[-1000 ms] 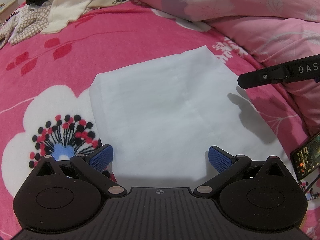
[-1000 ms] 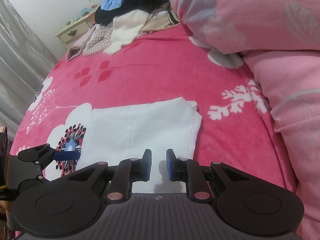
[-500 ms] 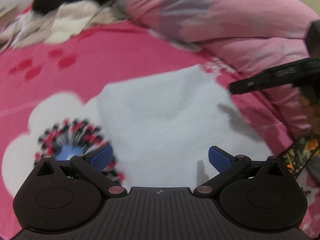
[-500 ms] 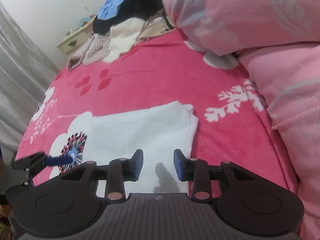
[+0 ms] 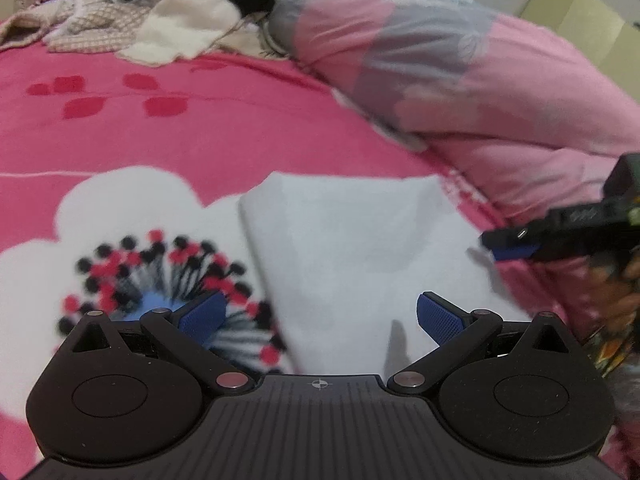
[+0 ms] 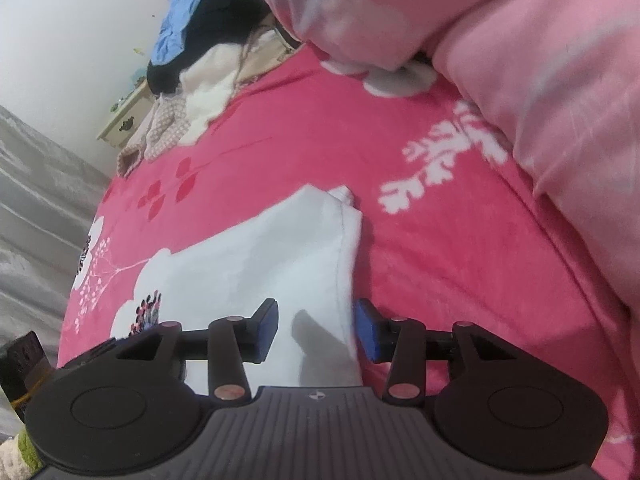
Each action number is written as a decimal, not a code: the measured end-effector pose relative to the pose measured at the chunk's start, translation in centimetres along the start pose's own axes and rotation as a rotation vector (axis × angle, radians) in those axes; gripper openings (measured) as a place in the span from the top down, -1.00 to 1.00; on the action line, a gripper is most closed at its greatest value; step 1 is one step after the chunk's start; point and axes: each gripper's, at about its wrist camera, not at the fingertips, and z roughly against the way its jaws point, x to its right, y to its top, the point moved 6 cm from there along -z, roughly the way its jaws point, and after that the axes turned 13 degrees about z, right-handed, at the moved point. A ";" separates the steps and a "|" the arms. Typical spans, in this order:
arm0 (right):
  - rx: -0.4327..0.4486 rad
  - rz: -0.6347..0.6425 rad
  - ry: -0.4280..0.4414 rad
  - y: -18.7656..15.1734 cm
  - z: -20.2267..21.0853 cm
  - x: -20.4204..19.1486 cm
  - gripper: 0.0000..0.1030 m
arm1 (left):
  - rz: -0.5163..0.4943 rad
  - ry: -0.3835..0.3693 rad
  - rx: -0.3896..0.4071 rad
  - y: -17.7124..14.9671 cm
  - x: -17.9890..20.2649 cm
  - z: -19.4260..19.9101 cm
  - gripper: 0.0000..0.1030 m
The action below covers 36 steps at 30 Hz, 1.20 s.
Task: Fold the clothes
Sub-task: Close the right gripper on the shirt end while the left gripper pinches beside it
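A folded white garment (image 5: 360,256) lies flat on a bed covered by a bright pink blanket (image 5: 200,128) printed with large white flowers; in the left wrist view it fills the centre, its far edge toward twelve o'clock and its left edge running down toward seven o'clock beside a white flower with black and red dots (image 5: 132,264). The left tongs (image 5: 318,316) stand wide apart at the bottom of that view, blue pads (image 5: 202,314) clear of the cloth, nothing between them but the garment's near part lying below; the left pad sits over the flower, the right pad over the white cloth. At three o'clock the right tongs (image 5: 516,246) reach in from the side, a blue pad close to the garment's right edge; the picture is blurred there.

In the right wrist view the right tongs (image 6: 316,330) have just been opening and now stand partly apart; the garment's (image 6: 260,264) right edge runs between the pads, which do not press on it. A rumpled pink duvet (image 6: 520,60) rises from twelve to three o'clock; a heap of unfolded clothes (image 6: 208,52), black, blue, cream and checked, lies far off at eleven o'clock, near a pale bedside cabinet (image 6: 128,118); a grey curtain (image 6: 36,208) hangs at nine o'clock.
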 end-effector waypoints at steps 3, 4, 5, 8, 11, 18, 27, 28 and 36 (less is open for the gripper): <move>-0.004 -0.020 0.007 -0.3 -0.9 0.6 0.10 | 0.008 -0.036 -0.005 0.5 -0.1 -1.0 -0.98; -0.003 -0.031 0.014 -0.3 -1.1 0.8 0.11 | 0.010 -0.048 -0.007 0.7 -0.2 -1.4 -0.98; 0.002 -0.039 0.022 -0.2 -1.3 1.0 0.10 | 0.013 -0.060 -0.008 0.8 -0.2 -1.7 -0.98; 0.016 -0.052 0.044 0.2 -1.9 1.3 0.10 | 0.030 -0.095 -0.002 1.6 -0.5 -2.5 -0.98; 0.027 -0.057 0.060 0.9 -2.6 1.6 0.10 | 0.039 -0.118 0.004 2.2 -0.7 -3.1 -0.98; 0.087 -0.108 0.115 3.1 -4.6 2.7 0.10 | 0.045 -0.135 0.029 3.1 -0.8 -4.1 -0.99; 0.051 -0.177 0.250 1.4 -4.6 3.1 0.11 | 0.114 -0.224 -0.019 1.8 -1.2 -2.2 -0.97; 0.042 -0.175 0.261 1.3 -4.6 3.0 0.11 | 0.119 -0.234 -0.025 1.7 -1.3 -2.1 -0.96; 0.065 -0.160 0.271 2.9 -6.4 2.9 0.28 | 0.134 -0.173 0.032 2.6 -0.3 -3.9 -0.95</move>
